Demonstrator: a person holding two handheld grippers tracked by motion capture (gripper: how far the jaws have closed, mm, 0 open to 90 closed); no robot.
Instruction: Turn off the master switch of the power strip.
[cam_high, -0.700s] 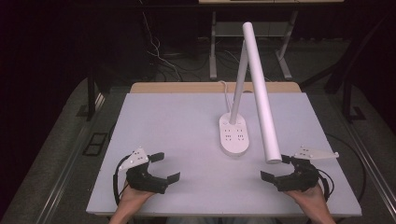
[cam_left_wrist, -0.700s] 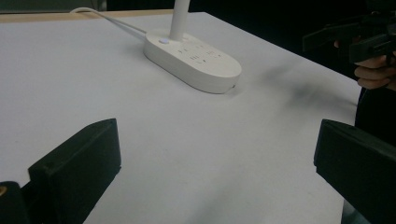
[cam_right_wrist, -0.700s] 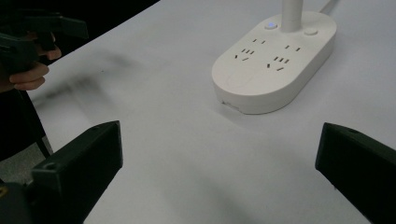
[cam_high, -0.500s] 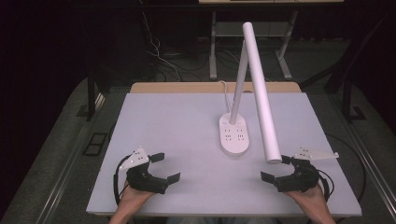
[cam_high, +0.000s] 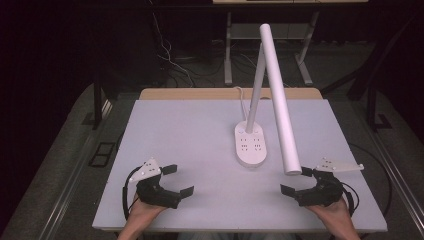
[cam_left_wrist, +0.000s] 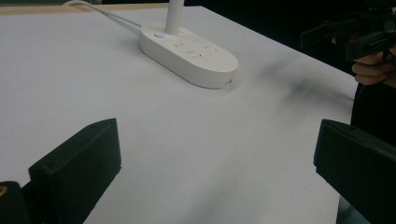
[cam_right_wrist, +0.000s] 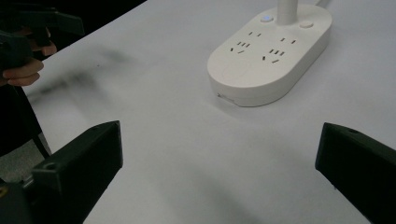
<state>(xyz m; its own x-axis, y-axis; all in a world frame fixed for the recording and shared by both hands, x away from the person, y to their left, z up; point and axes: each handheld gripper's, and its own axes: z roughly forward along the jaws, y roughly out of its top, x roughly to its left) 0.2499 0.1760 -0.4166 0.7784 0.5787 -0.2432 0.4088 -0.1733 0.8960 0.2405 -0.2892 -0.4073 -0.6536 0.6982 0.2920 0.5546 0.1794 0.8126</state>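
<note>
High view: the white bench (cam_high: 190, 135) carried a lamp (cam_high: 270, 85) whose oval base (cam_high: 251, 144) doubled as a socket strip, standing right of centre. A thin post rose from the base's far end; the long tube head slanted down toward the near right, its end hanging just above and beside the right tool (cam_high: 299, 181). A white cord (cam_high: 242, 100) ran from the base to the far edge. Dark floor, cables and frame legs lay beyond the bench. The left tool (cam_high: 179, 179) sat at the near left, well apart from the base. Both tools were held by hands at the near edge, jaws spread wide, nothing between them.

Left gripper view: the tool (cam_left_wrist: 215, 163) had jaws far apart over bare bench, gripping nothing. The base (cam_left_wrist: 191, 55) lay ahead, unobstructed, with the cord (cam_left_wrist: 100, 14) trailing off left. The other tool (cam_left_wrist: 345, 35) and its hand (cam_left_wrist: 373, 70) showed at upper right.

Right gripper view: the tool (cam_right_wrist: 219, 163) was likewise wide open and empty over bare bench. The base (cam_right_wrist: 268, 51) lay ahead to the right, sockets and two buttons visible. The other hand (cam_right_wrist: 23, 65) showed at upper left.
</note>
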